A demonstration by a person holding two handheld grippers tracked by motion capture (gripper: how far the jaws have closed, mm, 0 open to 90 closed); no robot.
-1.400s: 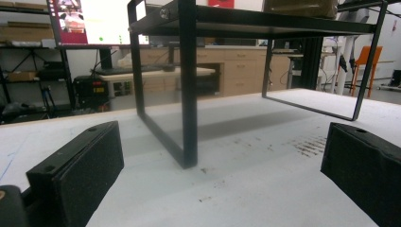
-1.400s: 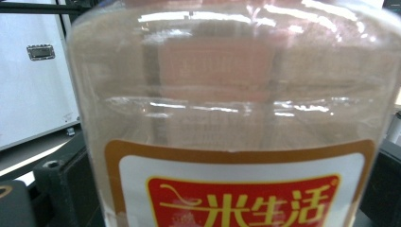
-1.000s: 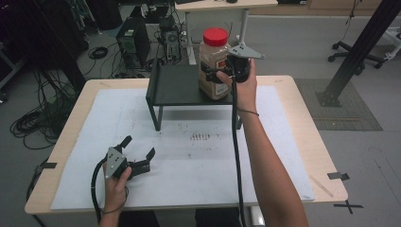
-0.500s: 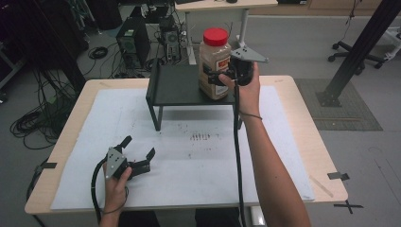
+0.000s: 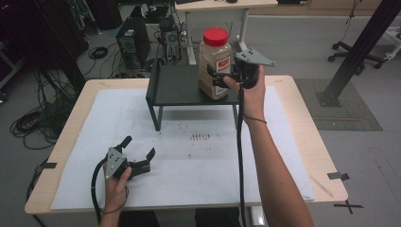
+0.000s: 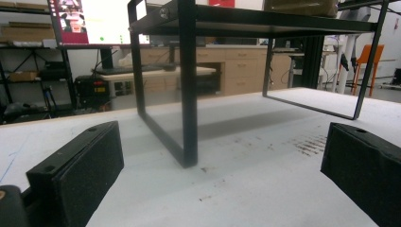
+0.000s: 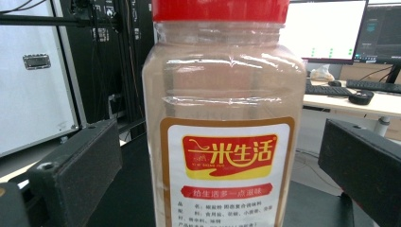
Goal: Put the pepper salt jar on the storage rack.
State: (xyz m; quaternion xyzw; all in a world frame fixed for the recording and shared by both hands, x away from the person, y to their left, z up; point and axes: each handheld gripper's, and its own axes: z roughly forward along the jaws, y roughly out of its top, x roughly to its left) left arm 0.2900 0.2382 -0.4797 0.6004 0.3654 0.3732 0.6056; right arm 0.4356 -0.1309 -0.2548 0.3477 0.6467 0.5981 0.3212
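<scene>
The right tool (image 5: 222, 78) is raised over the far side of the table (image 5: 302, 142), level with a black rack (image 5: 179, 87). Its jaws stand spread, one on each side of a jar (image 5: 215, 64) with a red lid (image 5: 216, 36); in the right gripper view the jar (image 7: 224, 127) sits between the two pads with a gap showing on both sides, so the tool is released rather than clamped. The jar stands upright on the rack's top, at the corner nearest this tool, with its label (image 7: 229, 177) facing the tool. Nothing stands between the jaws and the jar. Beyond the jar are monitors (image 7: 326, 30) and a desk with a keyboard (image 7: 331, 87).

The left tool (image 5: 137, 158) rests low on the white sheet (image 5: 198, 175) on the near side of the table, well apart from the jar, its jaws spread wide and empty. Straight ahead of it stands the rack's nearest leg (image 6: 188, 85), which blocks a direct line under the rack; the rack's top runs overhead beyond the jaws. To the right of that leg a patch of brown specks (image 6: 309, 144) lies on the sheet. Past the table's far edge sit computer cases (image 5: 132, 42) and cables (image 5: 38, 123) on the floor.
</scene>
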